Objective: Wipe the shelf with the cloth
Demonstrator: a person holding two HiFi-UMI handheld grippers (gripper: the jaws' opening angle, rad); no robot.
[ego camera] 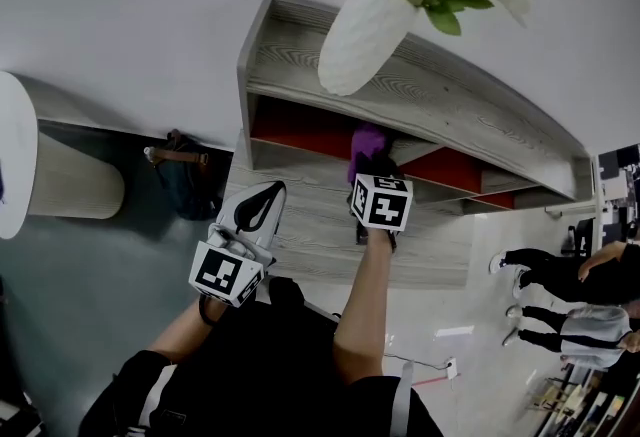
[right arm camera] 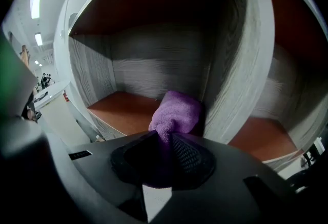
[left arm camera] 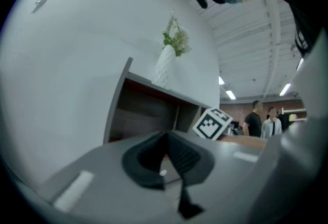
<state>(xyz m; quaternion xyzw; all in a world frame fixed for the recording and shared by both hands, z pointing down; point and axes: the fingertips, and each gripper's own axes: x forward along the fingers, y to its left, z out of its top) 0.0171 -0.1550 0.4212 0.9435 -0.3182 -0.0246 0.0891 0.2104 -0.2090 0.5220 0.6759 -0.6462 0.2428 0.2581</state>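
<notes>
The grey wood-grain shelf (ego camera: 440, 105) has red-brown compartments. My right gripper (ego camera: 371, 172) reaches into the left compartment, shut on a purple cloth (ego camera: 367, 141). In the right gripper view the cloth (right arm camera: 177, 112) bunches out of the right gripper (right arm camera: 166, 139) above the compartment's floor (right arm camera: 120, 110), close to the upright divider (right arm camera: 233, 79). My left gripper (ego camera: 270, 193) hangs back to the left over the lower grey ledge (ego camera: 320, 245), with its jaws together and nothing between them. In the left gripper view the left gripper (left arm camera: 166, 142) points at the shelf (left arm camera: 148, 110) from a distance.
A white ribbed vase (ego camera: 365, 30) with flowers stands on the shelf top, above the compartment. A dark bag (ego camera: 185, 183) lies on the floor at the left, beside a pale round stand (ego camera: 70, 180). Several people (ego camera: 570, 310) are at the right.
</notes>
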